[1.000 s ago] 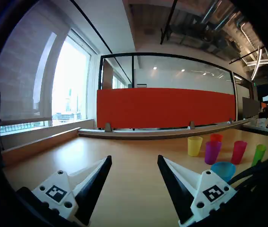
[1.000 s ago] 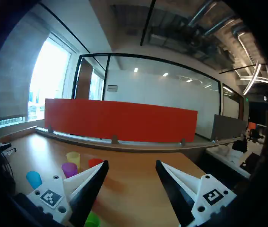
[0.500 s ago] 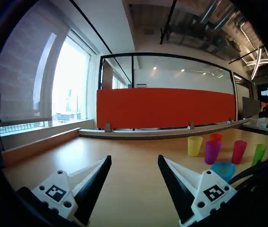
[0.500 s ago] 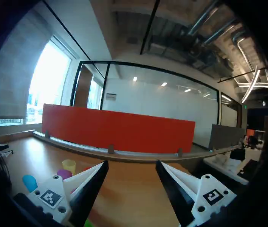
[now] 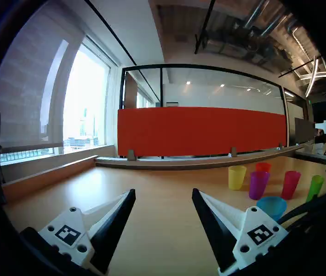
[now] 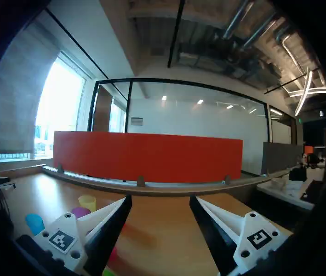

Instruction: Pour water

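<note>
Several plastic cups stand on the wooden table [image 5: 163,193]. In the left gripper view they are at the right: yellow cup [image 5: 237,177], purple cup [image 5: 258,185], red cup [image 5: 263,167], pink cup [image 5: 290,184], green cup [image 5: 315,187] and a blue cup [image 5: 271,208] nearest. My left gripper [image 5: 163,211] is open low over the table, left of the cups, with nothing between its fingers. In the right gripper view the yellow cup [image 6: 87,202], purple cup [image 6: 80,212] and blue cup [image 6: 35,223] sit at the lower left. My right gripper [image 6: 159,216] is open and empty.
A red partition [image 5: 202,131] runs along the table's far edge, with a glass wall behind it. A bright window [image 5: 84,106] and a low ledge are on the left. Another desk with dark items [image 6: 296,181] stands at the right in the right gripper view.
The right gripper's view has shifted: the cups sit lower and partly behind its left finger, and more ceiling shows. The left gripper has stayed still.
</note>
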The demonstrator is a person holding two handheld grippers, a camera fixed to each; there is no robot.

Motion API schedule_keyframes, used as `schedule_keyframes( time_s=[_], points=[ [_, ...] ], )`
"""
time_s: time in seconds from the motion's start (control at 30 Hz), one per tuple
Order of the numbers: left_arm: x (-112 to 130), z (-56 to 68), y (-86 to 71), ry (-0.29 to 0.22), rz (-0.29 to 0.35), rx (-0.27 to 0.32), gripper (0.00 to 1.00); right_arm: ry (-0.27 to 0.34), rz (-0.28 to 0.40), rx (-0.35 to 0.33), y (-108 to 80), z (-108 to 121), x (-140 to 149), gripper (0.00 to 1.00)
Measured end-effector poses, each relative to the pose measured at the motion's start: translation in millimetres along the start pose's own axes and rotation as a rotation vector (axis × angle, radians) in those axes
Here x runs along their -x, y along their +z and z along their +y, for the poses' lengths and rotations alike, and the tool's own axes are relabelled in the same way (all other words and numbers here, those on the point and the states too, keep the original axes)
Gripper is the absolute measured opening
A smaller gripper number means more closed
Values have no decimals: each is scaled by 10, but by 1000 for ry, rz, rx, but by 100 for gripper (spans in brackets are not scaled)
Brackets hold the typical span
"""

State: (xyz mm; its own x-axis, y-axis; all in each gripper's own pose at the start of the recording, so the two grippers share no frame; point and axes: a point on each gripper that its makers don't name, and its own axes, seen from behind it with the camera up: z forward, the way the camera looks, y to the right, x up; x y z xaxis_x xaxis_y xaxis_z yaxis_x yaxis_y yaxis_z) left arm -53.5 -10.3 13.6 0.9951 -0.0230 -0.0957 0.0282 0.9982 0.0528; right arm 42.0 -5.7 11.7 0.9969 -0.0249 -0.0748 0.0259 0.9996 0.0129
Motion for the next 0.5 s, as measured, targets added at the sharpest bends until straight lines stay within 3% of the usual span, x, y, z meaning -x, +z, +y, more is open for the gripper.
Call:
schedule_keyframes(
  time_s=[0.5],
  points=[
    [4,17,-1,0,0,0,91,68,-9,12,-19,43,520,99]
  ],
)
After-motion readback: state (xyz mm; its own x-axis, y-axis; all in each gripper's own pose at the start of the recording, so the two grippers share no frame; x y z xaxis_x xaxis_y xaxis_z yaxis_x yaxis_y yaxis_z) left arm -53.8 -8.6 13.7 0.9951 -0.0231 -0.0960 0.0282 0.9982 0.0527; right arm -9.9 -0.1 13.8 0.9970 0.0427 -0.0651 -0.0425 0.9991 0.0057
